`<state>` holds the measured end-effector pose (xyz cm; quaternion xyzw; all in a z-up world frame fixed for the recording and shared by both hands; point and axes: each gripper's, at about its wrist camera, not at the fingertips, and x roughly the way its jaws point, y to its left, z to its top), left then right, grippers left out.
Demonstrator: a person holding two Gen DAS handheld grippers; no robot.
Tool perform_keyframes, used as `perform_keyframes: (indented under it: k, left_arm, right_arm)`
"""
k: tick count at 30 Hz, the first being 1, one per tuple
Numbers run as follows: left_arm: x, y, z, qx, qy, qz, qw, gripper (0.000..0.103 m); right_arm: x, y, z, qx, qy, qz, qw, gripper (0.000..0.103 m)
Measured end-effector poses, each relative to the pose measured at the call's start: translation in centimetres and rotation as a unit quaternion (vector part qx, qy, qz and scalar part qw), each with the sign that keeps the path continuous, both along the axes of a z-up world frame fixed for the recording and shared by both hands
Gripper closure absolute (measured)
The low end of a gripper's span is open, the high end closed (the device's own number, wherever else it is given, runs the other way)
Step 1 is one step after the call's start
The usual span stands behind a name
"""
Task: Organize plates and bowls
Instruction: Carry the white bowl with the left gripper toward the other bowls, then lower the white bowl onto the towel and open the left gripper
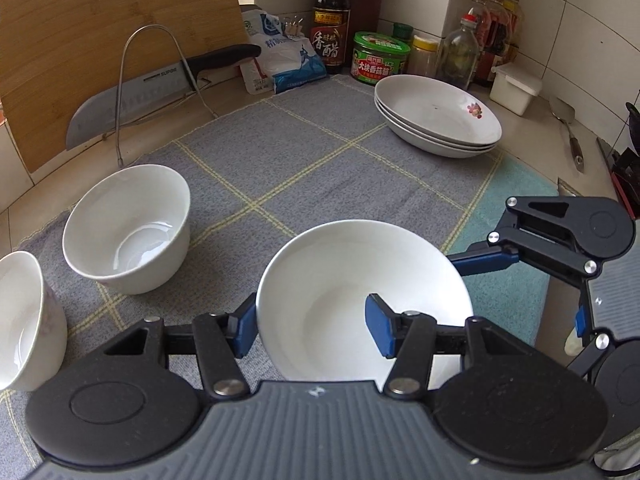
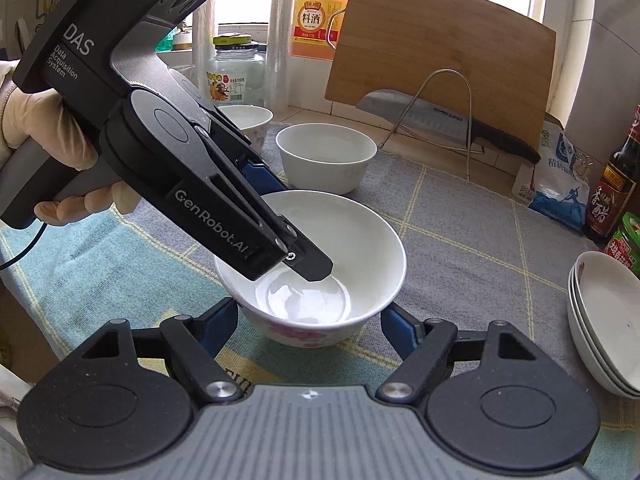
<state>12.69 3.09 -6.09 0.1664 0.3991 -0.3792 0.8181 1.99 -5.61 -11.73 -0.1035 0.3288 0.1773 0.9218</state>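
Observation:
A white bowl [image 1: 340, 280] with pink flowers on its outside [image 2: 352, 240] is near the front of the grey checked cloth [image 1: 300, 160]. My left gripper [image 1: 312, 308] is shut on its near wall, one pad outside the rim and one inside; the right wrist view shows that gripper [image 2: 288, 220] reaching in from the upper left. My right gripper [image 2: 309, 312] clasps the bowl low down, a blue pad against each side, and appears at the right [image 1: 516, 292]. Two more white bowls [image 1: 128, 228] [image 1: 24, 320] stand on the left. A stack of three shallow plates [image 1: 436, 116] sits at the back right.
A knife [image 1: 132, 100] lies in a wire rack in front of a wooden cutting board [image 1: 100, 20]. Bottles, jars and a bag [image 1: 288, 56] line the back wall. A white box [image 1: 516, 88] and a spatula [image 1: 568, 128] lie beyond the plates. A gloved hand [image 2: 36, 128] holds the left gripper.

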Motion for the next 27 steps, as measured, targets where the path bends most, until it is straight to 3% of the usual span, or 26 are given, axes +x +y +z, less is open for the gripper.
perform_keyframes:
  k: [19, 22, 25, 27]
  left_arm:
    - [0.0, -1.8, -1.0, -0.003, 0.009, -0.004, 0.9999, 0.048]
    - [0.0, -1.7, -1.0, -0.008, 0.013, -0.008, 0.9999, 0.038]
    - [-0.5, -1.9, -0.9, -0.008, 0.000, -0.010, 0.9999, 0.019]
    - [-0.8, -1.9, -0.7, -0.007, -0.011, -0.008, 0.9999, 0.016]
  right_arm:
    - [0.0, -1.1, -0.3, 0.003, 0.011, -0.012, 1.000, 0.021]
    - [0.1, -1.1, -0.3, 0.003, 0.011, -0.011, 1.000, 0.020]
    - [-0.1, -1.1, -0.2, 0.007, 0.004, -0.012, 1.000, 0.006]
    - [-0.3, -1.1, 0.1, 0.008, -0.008, -0.011, 1.000, 0.000]
